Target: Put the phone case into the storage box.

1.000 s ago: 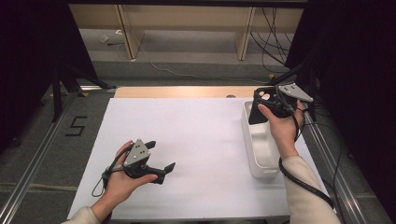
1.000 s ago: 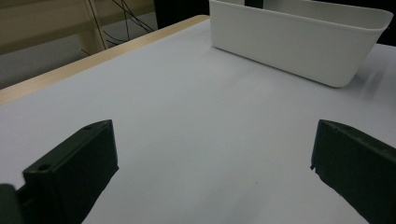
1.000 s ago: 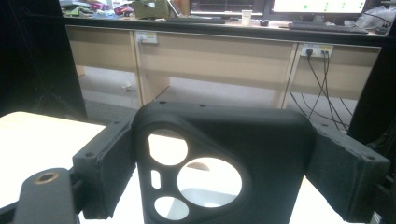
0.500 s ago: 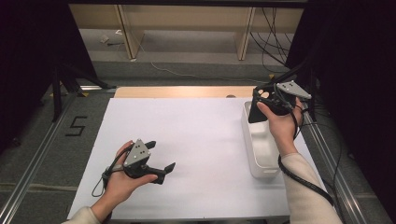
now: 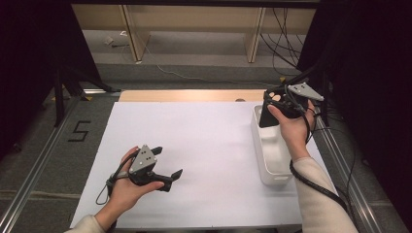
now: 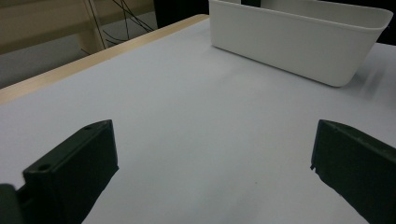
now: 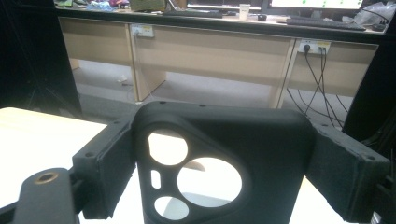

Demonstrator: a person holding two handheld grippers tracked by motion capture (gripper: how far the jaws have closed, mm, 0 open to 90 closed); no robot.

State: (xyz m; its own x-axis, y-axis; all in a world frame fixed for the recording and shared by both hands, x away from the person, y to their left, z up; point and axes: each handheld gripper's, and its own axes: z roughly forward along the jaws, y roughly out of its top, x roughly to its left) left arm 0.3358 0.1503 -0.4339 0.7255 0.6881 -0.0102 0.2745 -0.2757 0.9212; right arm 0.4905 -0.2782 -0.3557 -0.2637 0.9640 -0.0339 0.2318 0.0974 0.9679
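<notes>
The right gripper (image 5: pixel 272 110) pinches a black phone case (image 7: pixel 224 163) between its jaws, holding it above the far end of the white bin (image 5: pixel 272 158). The left gripper (image 5: pixel 167 162) rests low over the counter (image 5: pixel 204 141), jaws spread and empty. The pickup looks done; judging by the pose, lowering the case into the bin remains.

The left tongs (image 5: pixel 167 162) lie low near the near edge of the surface (image 5: pixel 209 145), gripped from behind by the left hand (image 5: pixel 127 187), jaws spread wide with nothing between them. The right tongs (image 5: pixel 268 110) are raised at the far right in the right hand (image 5: pixel 291 128), jaws clamped on a black phone case (image 7: pixel 224 163).
</notes>
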